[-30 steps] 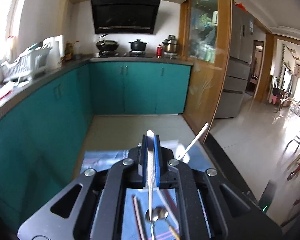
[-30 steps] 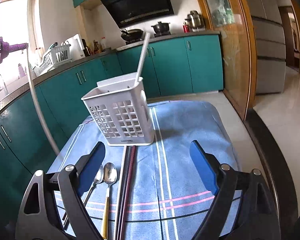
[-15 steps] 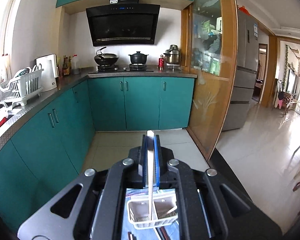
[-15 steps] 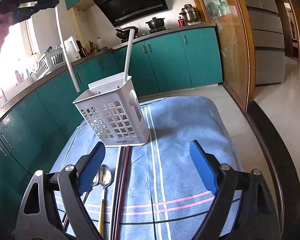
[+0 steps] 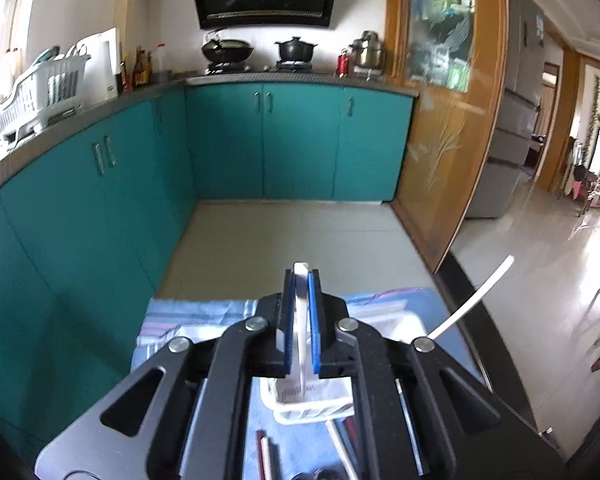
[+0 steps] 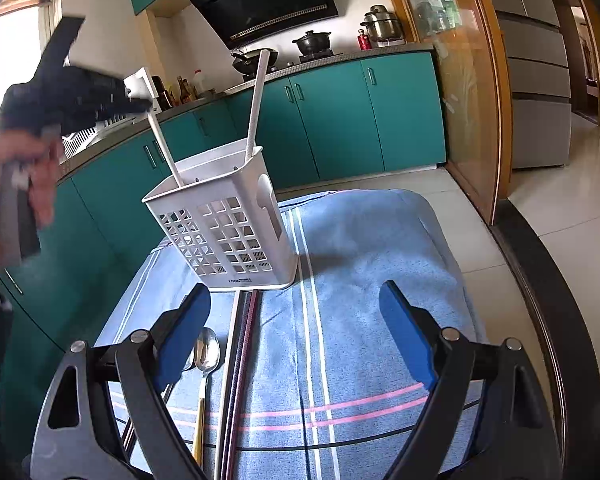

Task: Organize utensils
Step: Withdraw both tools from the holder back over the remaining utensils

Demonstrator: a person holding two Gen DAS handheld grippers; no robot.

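Note:
A white slotted utensil basket (image 6: 228, 224) stands on the blue striped cloth (image 6: 372, 248). My left gripper (image 6: 140, 106) hovers above its left side, a white chopstick (image 6: 164, 148) between the pads with its lower end inside the basket. In the left wrist view that chopstick (image 5: 300, 320) runs between the blue pads of the left gripper (image 5: 300, 276), whose jaws are opening. A second white chopstick (image 6: 256, 108) leans in the basket's far corner. My right gripper (image 6: 296, 332) stands open over the cloth, holding nothing. Spoons (image 6: 206, 354) and dark chopsticks (image 6: 244, 340) lie in front of the basket.
A person's hand (image 6: 12, 172) grips the left tool at the left edge. Teal cabinets (image 5: 260, 140) run behind and to the left, a glass-and-wood partition (image 5: 440, 120) to the right. The cloth's right half has no utensils on it.
The left gripper swung from high above down over the basket, lowering the white chopstick's tip into it. The right gripper stayed still and open.

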